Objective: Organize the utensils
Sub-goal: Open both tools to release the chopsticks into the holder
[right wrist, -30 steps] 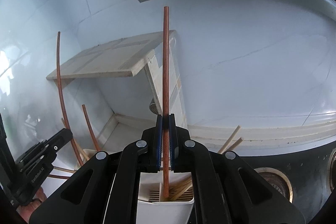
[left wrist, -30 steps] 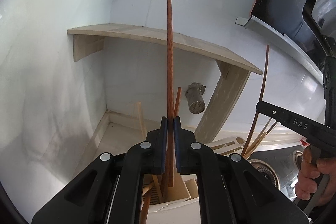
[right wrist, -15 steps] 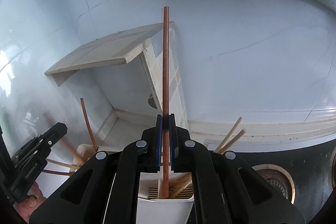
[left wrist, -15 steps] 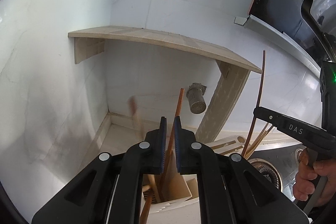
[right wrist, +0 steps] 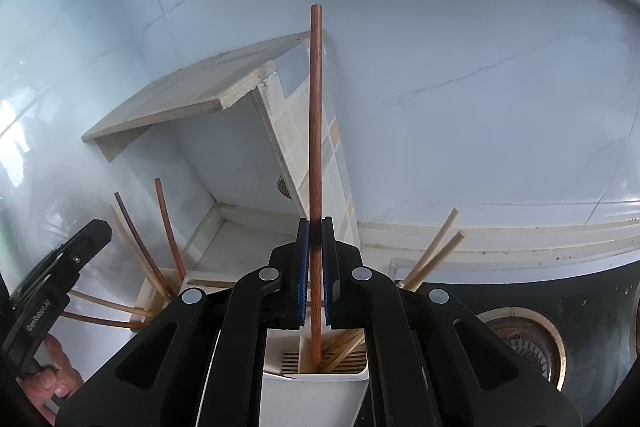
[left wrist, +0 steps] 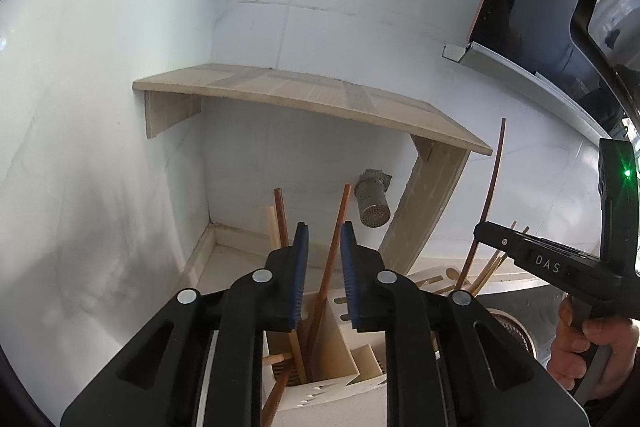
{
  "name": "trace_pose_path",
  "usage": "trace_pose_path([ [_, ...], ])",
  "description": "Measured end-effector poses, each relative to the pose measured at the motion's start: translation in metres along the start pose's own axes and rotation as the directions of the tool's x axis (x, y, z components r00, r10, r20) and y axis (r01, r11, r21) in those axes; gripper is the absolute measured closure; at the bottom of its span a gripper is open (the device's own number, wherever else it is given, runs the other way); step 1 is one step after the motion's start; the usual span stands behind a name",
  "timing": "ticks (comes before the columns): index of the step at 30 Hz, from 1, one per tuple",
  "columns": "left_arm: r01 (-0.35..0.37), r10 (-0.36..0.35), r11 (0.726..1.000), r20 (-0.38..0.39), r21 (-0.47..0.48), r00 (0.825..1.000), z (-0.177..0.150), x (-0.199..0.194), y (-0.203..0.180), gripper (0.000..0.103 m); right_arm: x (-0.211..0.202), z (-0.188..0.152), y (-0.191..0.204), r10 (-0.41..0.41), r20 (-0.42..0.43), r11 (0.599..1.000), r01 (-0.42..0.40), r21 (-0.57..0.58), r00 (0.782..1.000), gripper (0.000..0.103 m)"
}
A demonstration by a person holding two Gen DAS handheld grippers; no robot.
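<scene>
Left gripper [left wrist: 323,259] jaws have just been opening; its dark chopstick [left wrist: 280,215] has dropped into the white holder [left wrist: 340,347].
Right gripper [right wrist: 315,255] jaws clamp an upright brown chopstick [right wrist: 315,131] over its cream holder [right wrist: 316,391], beside the sink drain [right wrist: 524,343], below a wooden shelf [right wrist: 192,99].

At right in the left wrist view we read "DAS" on the right gripper [left wrist: 476,231]; at lower left in the other view, "GenRobot.AI" on the left gripper [right wrist: 102,227].
</scene>
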State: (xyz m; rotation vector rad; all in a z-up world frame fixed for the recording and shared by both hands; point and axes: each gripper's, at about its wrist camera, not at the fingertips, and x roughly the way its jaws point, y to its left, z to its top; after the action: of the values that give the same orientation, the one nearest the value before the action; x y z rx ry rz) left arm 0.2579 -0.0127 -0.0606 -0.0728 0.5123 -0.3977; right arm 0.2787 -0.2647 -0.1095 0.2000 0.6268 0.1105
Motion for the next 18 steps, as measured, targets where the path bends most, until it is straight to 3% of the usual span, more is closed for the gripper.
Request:
trace_pose_path([
  [3, -0.006, 0.006, 1.000, 0.001, 0.002, 1.000, 0.002, -0.002, -0.001, 0.083, -0.002, 0.000, -0.001, 0.003, -0.007, 1.000, -0.003, -0.002, 1.000, 0.097],
  [7, -0.030, 0.029, 0.999, 0.011, 0.018, 1.000, 0.009, -0.011, -0.007, 0.070, -0.002, 0.000, 0.002, 0.010, -0.024, 1.000, -0.011, -0.029, 1.000, 0.092],
  [9, -0.043, 0.043, 0.999, 0.006, 0.015, 0.999, 0.013, -0.017, -0.008, 0.064, -0.002, -0.002, 0.002, 0.001, -0.022, 0.999, -0.002, -0.040, 1.000, 0.065],
  [18, -0.110, 0.111, 0.993, -0.009, 0.035, 0.994, 0.025, -0.055, -0.019, 0.053, -0.023, -0.003, 0.002, -0.002, -0.009, 1.000, 0.001, -0.026, 1.000, 0.065],
])
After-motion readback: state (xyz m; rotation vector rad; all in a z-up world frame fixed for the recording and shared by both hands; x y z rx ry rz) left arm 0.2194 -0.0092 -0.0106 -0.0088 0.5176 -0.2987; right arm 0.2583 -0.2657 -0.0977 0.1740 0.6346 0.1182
